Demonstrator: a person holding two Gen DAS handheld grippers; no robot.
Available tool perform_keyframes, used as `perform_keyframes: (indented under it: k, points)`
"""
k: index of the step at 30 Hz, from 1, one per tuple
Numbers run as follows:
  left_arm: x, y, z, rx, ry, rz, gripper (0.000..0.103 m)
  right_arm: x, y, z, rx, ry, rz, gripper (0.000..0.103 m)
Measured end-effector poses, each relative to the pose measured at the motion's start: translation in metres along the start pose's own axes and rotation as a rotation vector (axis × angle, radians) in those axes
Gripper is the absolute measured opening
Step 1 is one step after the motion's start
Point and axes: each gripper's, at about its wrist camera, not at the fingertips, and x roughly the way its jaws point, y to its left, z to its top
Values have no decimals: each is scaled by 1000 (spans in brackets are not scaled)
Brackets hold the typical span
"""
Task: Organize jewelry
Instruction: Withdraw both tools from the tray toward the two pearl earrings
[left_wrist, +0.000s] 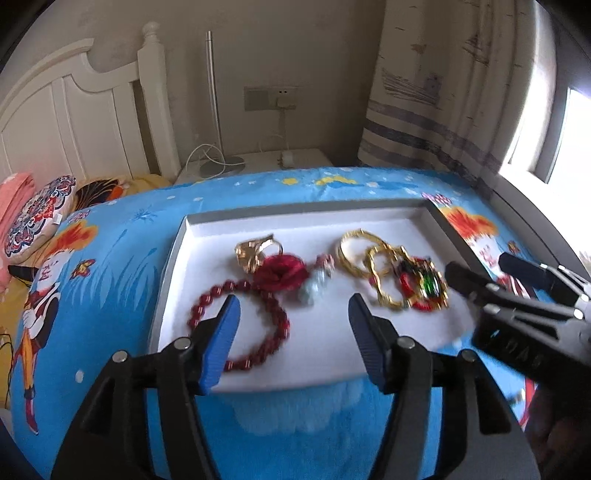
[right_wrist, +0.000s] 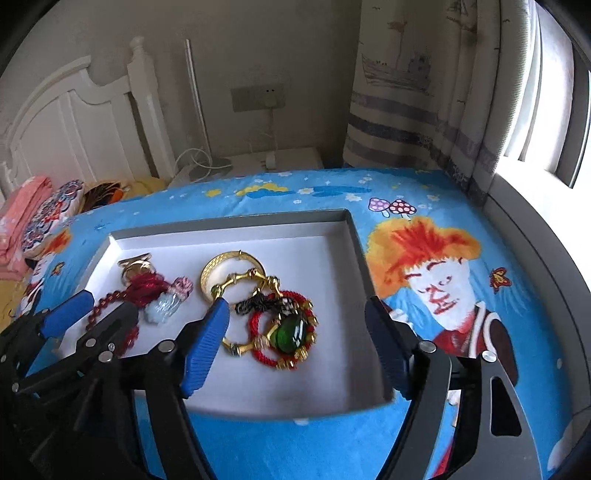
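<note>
A white tray (left_wrist: 192, 229) with a grey rim lies on the blue cartoon bedspread; it also shows in the right wrist view (right_wrist: 332, 236). In it lie a red bead bracelet (left_wrist: 273, 314), a gold ring piece (left_wrist: 255, 251), a red tassel (left_wrist: 282, 273) with a pale charm (left_wrist: 314, 288), gold bangles (left_wrist: 354, 251) and a red cord bracelet with a green stone (right_wrist: 290, 332). My left gripper (left_wrist: 293, 314) is open above the tray's near half, over the bead bracelet. My right gripper (right_wrist: 297, 317) is open above the bangle pile, holding nothing.
The bedspread (right_wrist: 443, 206) covers the bed all round the tray. Pillows (left_wrist: 37, 214) and a white headboard (left_wrist: 74, 110) are at the left. A nightstand (left_wrist: 258, 162) with cables stands behind, a curtain (left_wrist: 443, 92) and a window at the right.
</note>
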Motion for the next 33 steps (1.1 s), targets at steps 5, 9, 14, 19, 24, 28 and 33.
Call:
perform_keyframes:
  k: [5, 9, 14, 19, 24, 28, 33]
  points:
    - [-29, 5, -32, 25, 3, -44, 59, -26, -18, -23, 1, 0, -13, 74]
    - [-50, 10, -63, 50, 15, -64, 59, -48, -28, -48, -13, 3, -22, 75]
    - [-64, 7, -94, 110, 41, -97, 59, -69, -41, -86, -45, 23, -28, 77]
    - [-71, -7, -111, 215, 50, -114, 59, -73, -51, -109, -68, 49, -24, 77]
    - [-65, -18, -118, 280, 54, -132, 59, -73, -50, -120, -85, 47, -22, 78]
    - [-62, -18, -116, 295, 55, -134, 59, -71, -49, -123, -92, 53, -16, 79]
    - [-55, -16, -114, 281, 76, -134, 59, -70, -49, -123, -88, 51, -17, 80]
